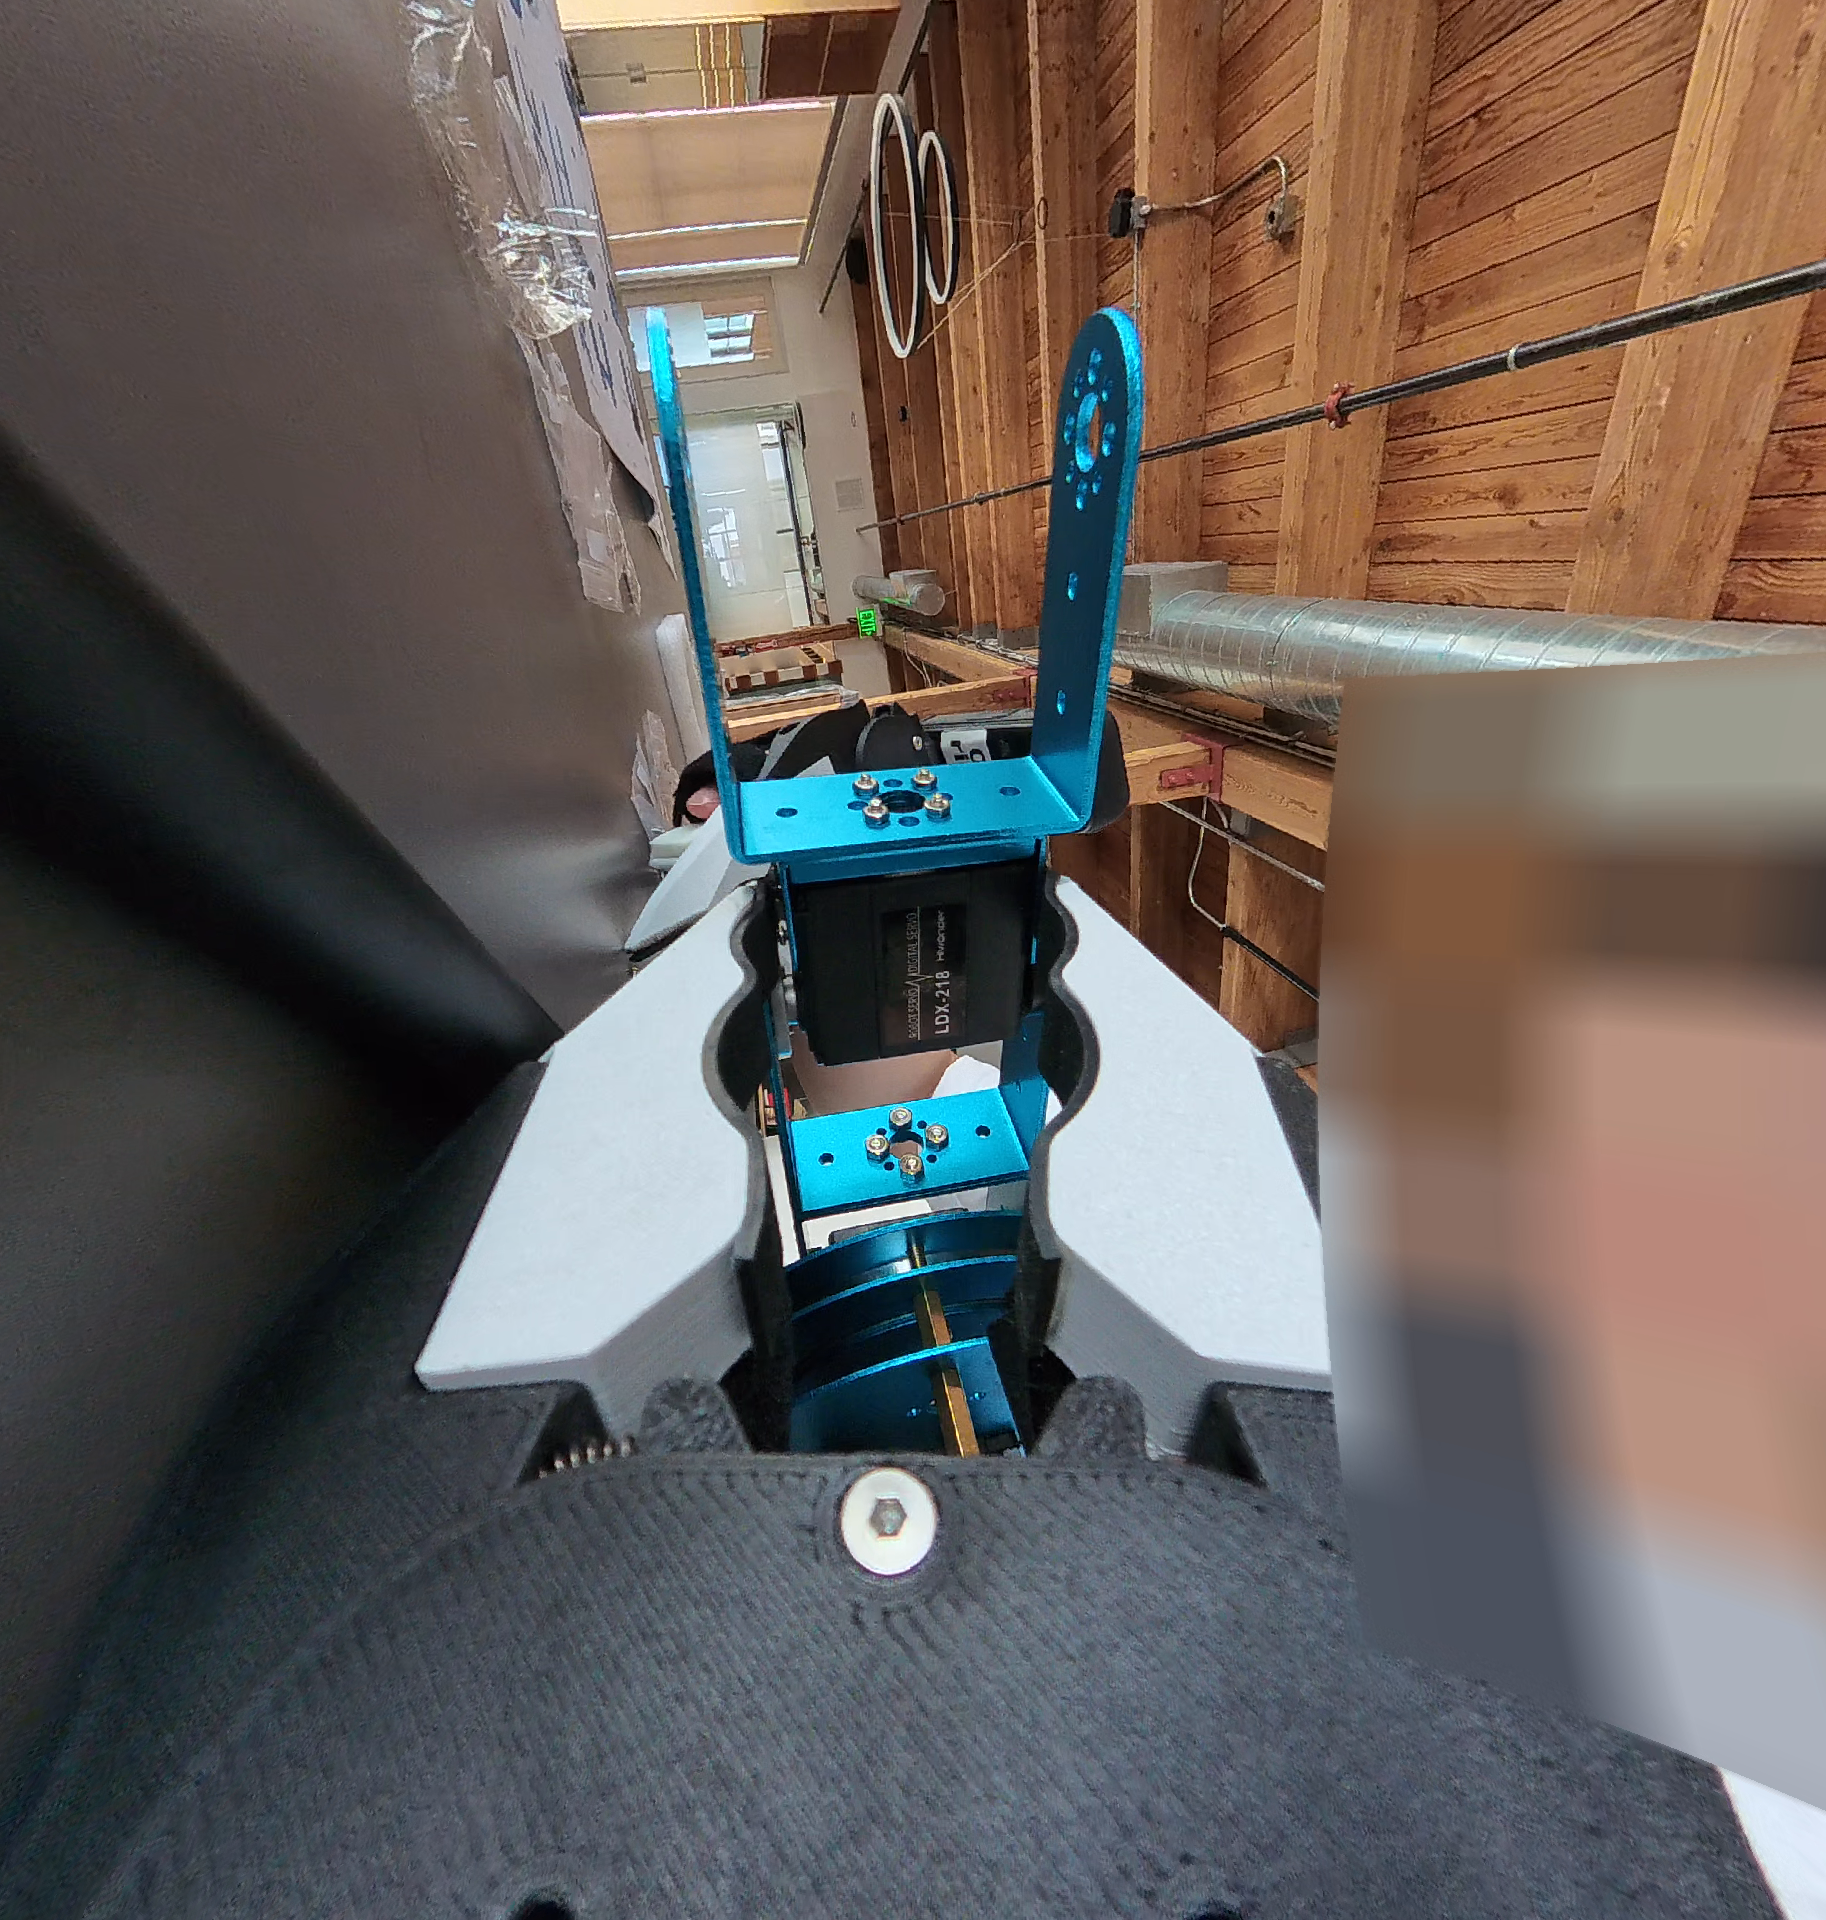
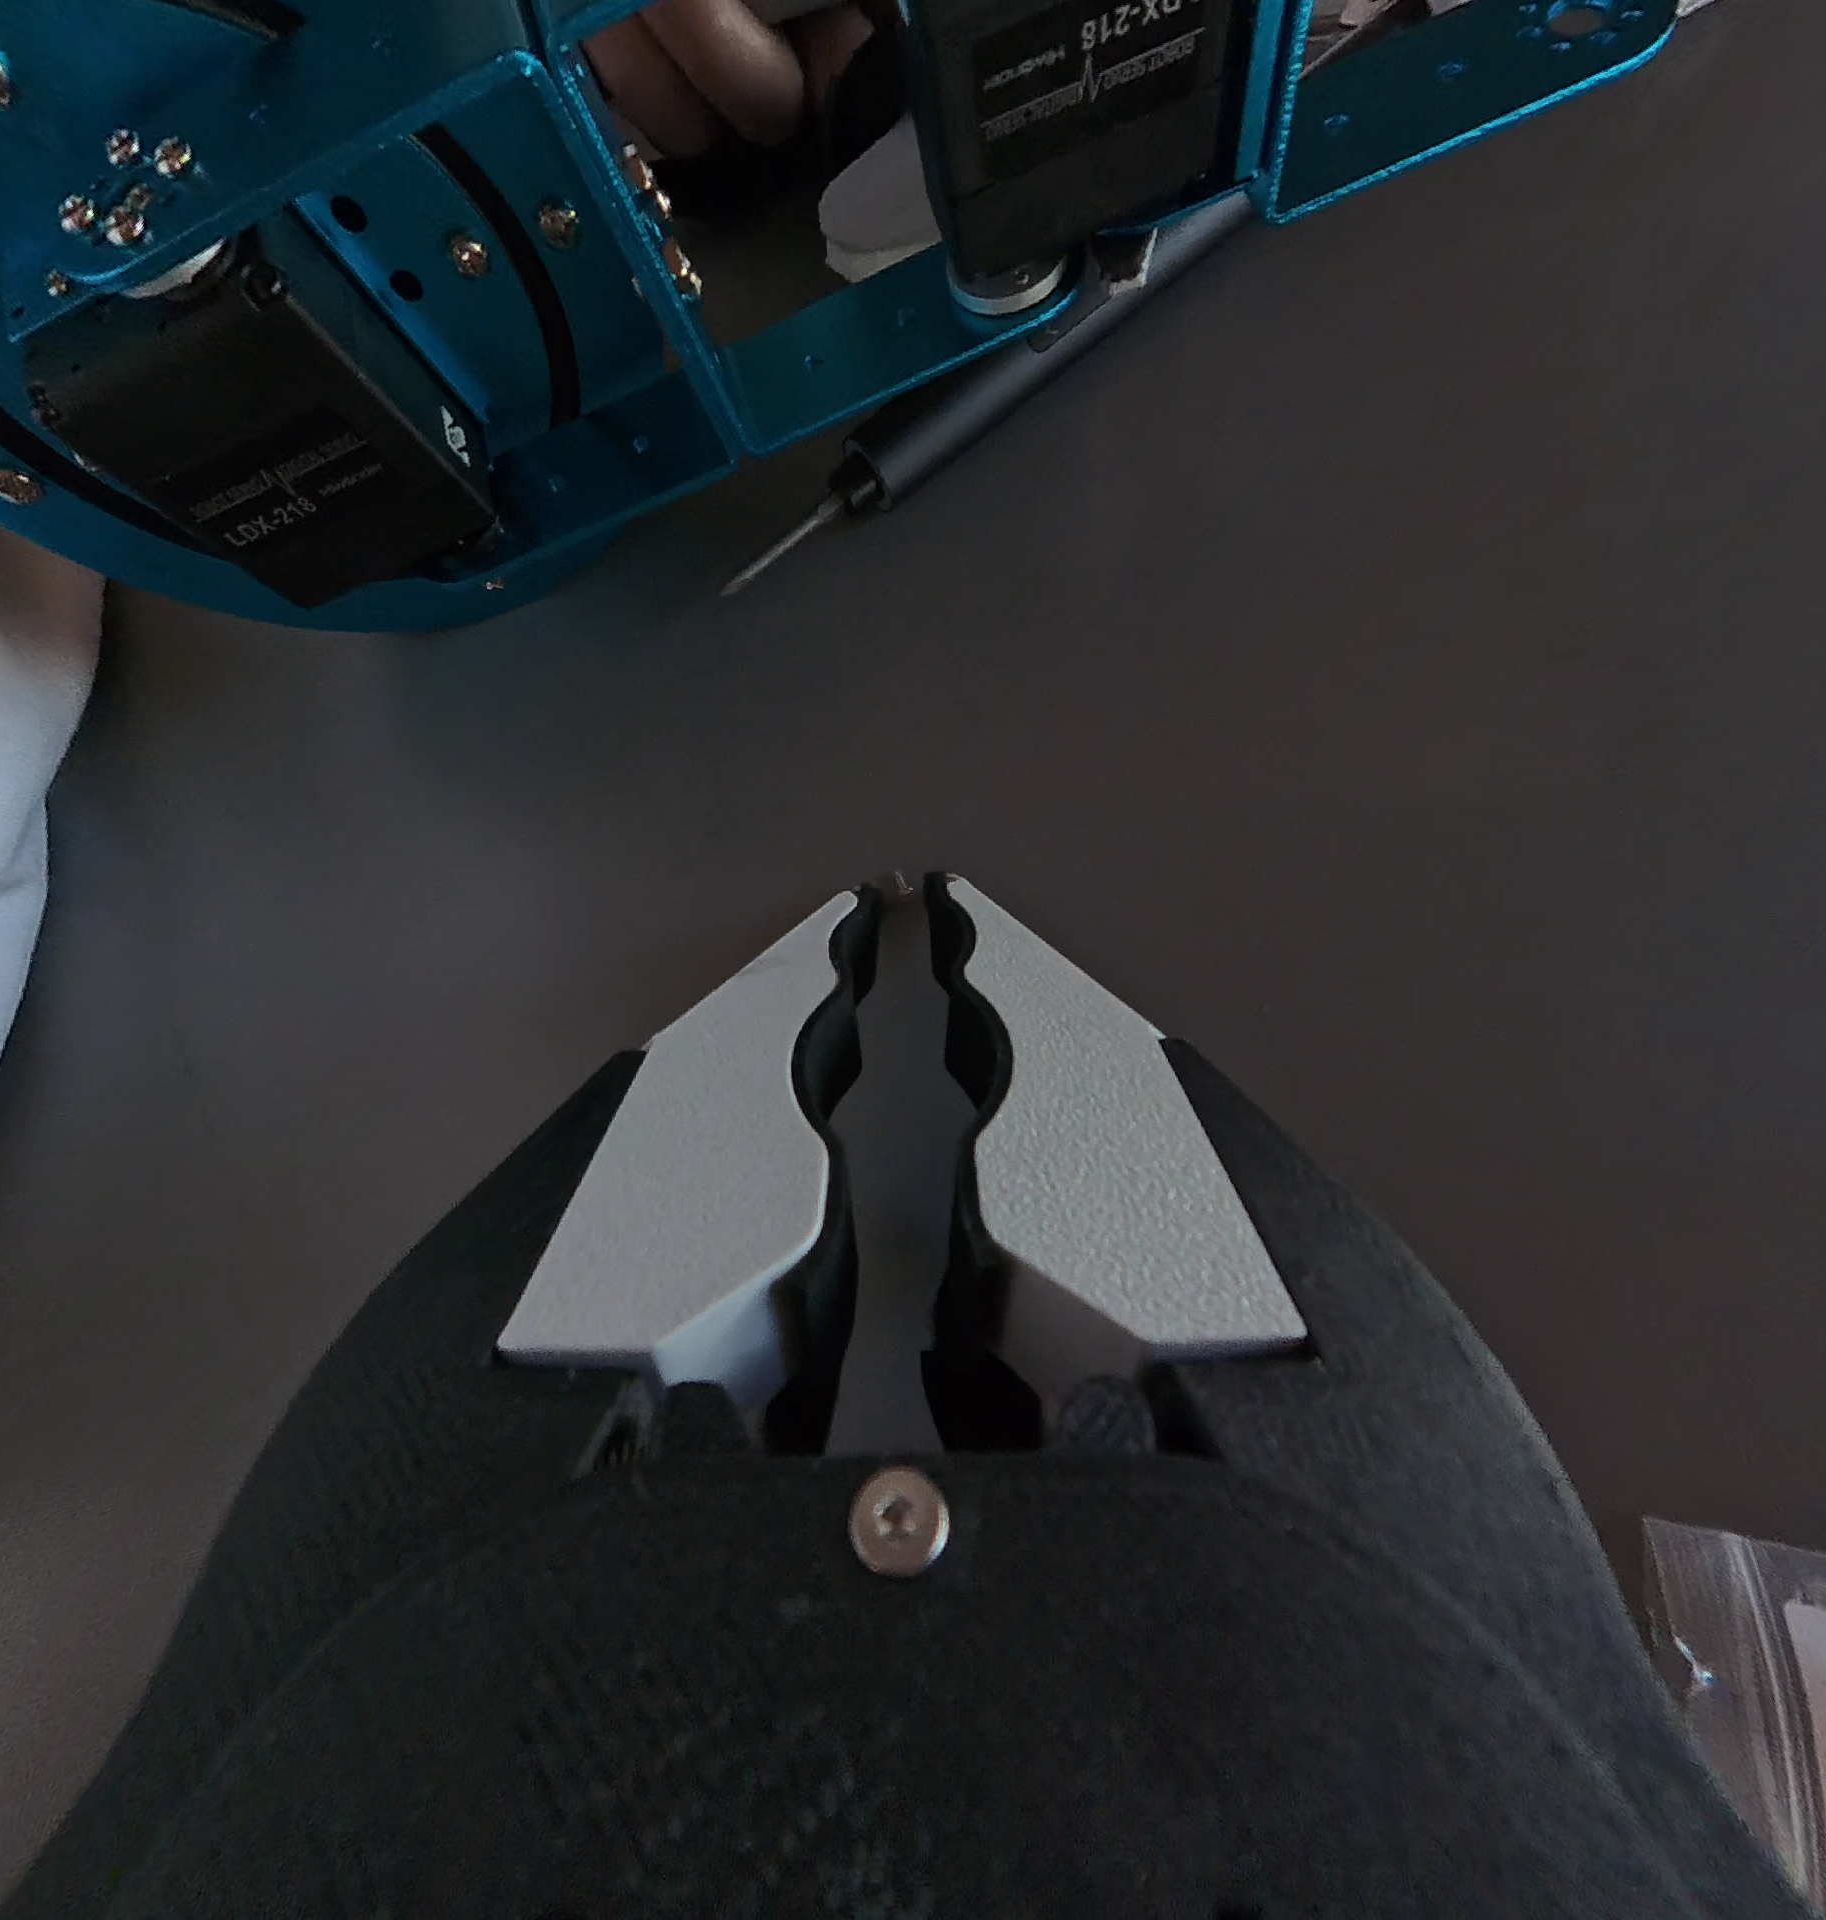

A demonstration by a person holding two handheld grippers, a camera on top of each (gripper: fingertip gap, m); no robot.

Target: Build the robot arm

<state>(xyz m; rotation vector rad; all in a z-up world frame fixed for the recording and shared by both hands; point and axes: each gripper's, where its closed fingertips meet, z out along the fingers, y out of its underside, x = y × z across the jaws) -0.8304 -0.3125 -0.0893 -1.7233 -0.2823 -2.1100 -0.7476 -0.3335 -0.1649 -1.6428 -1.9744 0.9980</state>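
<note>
Right wrist view alone shows right gripper (image 2: 901, 885) pinching a screw (image 2: 900, 881); left gripper (image 1: 904, 914) clamps blue servo assembly (image 1: 914, 987).

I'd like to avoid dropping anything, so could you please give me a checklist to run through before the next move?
1. Left gripper jaws clamped on the blue metal bracket assembly with black servo blocks: ok.
2. Tiny silver screw sits between the tips of the right gripper: ok.
3. Screw actually pinched by those jaws: cannot tell.
4. Slim grey metal screwdriver lying free on the dark grey tabletop: not ok, its rear end lies under the assembly.
5. Clear plastic bag apart from the right gripper's tips: ok.
</note>
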